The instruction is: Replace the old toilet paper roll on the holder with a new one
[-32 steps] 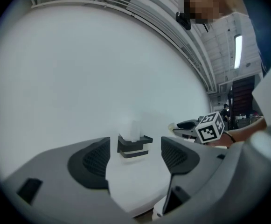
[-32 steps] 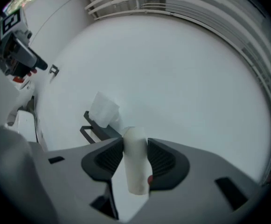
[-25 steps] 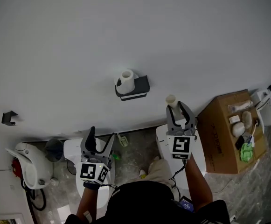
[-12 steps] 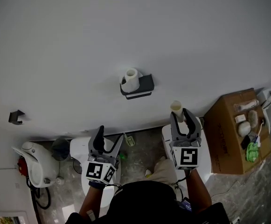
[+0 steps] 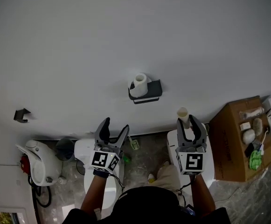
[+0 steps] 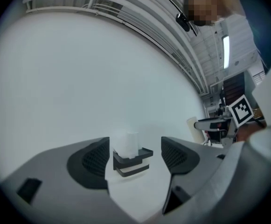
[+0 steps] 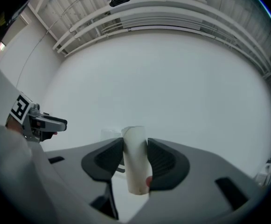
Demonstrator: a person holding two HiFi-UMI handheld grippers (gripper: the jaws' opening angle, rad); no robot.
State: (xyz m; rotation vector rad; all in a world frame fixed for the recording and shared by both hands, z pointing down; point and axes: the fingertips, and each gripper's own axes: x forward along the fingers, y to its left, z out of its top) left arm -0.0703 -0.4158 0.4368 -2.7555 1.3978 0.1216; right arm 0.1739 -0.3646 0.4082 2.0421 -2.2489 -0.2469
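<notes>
A person faces a white wall [image 5: 126, 31] where a dark holder [image 5: 153, 88] carries a white toilet paper roll [image 5: 139, 83], which stands on end with its core pointing up. The left claw [image 5: 115, 125] gapes wide and empty, held level. Its own view frames holder and roll squarely between the jaws, well short of touching, so it looks the better lined up for a reach. The right claw [image 5: 190, 125], off to the holder's right, is clamped on a bare cardboard tube [image 5: 183, 115], upright like the roll and likely the spent core. Whether the roll is threaded on a bar or merely set on top is unclear at this range.
</notes>
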